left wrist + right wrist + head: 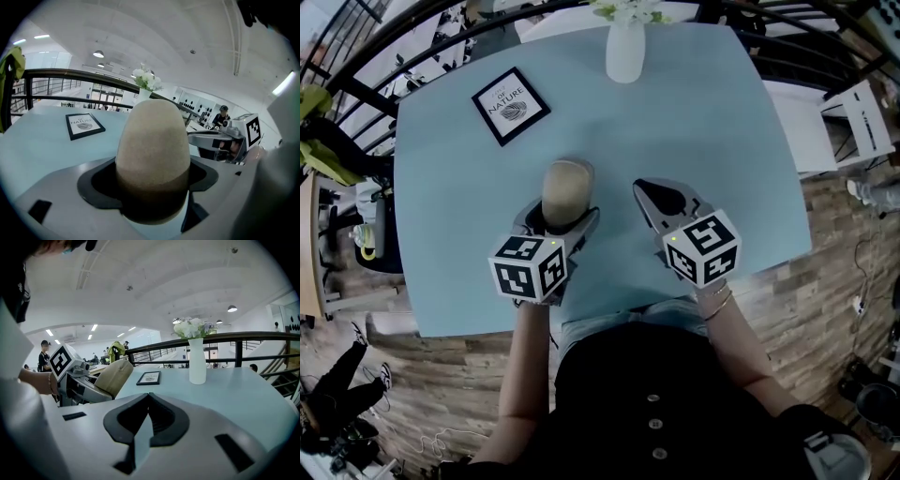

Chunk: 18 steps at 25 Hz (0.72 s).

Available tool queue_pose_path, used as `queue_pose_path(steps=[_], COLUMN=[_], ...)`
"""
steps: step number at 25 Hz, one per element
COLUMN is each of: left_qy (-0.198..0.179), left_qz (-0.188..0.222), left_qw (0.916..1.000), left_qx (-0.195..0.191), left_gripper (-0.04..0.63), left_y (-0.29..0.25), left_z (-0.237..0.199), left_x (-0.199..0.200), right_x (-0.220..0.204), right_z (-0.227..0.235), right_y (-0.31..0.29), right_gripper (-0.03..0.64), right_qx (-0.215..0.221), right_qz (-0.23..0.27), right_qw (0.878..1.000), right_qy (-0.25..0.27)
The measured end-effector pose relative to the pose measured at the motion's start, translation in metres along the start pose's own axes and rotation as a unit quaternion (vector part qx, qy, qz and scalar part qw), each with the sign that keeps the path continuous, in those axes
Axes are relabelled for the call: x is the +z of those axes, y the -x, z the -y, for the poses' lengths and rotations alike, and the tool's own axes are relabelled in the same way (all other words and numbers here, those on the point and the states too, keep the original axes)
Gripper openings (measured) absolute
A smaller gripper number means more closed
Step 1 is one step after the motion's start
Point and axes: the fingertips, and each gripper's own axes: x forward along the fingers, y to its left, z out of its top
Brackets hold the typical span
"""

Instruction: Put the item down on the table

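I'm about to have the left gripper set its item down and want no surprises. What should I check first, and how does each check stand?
1. Left gripper holds the beige egg-shaped item firmly between its jaws: ok.
2. Bare table lies just ahead of the item: ok.
3. Framed card and white vase stand well apart from that spot: ok.
4. Right gripper is shut, empty and off to the side: ok.
5. Item's underside already touches the table: cannot tell.
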Motion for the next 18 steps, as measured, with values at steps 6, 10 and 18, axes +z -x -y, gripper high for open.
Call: queue_pose_path(steps=[6,10,18], left_qy=[-0.050,-0.072,-0.123], left_qz=[-0.027,-0.044,-0.095], left_qw=[0.9982,0.9963,0.9878], left_qx=[0.019,0.019,0.002], left_gripper=[0.414,0.414,0.414], left_y=[-0.009,-0.019,-0.044], left_z=[-0.013,-0.029,-0.035], left_x=[0.006,0.017,0.013], right_x=[-0.004,-0.006,-0.017], right_z=[0.006,0.016,0.031], right_y=[-0.010,-0.023,-0.035], right_gripper=[0.003,0.003,0.004], right_qx=[0.012,0.013,0.007], right_qz=[-0.008,-0.014,-0.021], right_qw=[1.000,1.000,1.000], right_qy=[0.000,-0.002,-0.015])
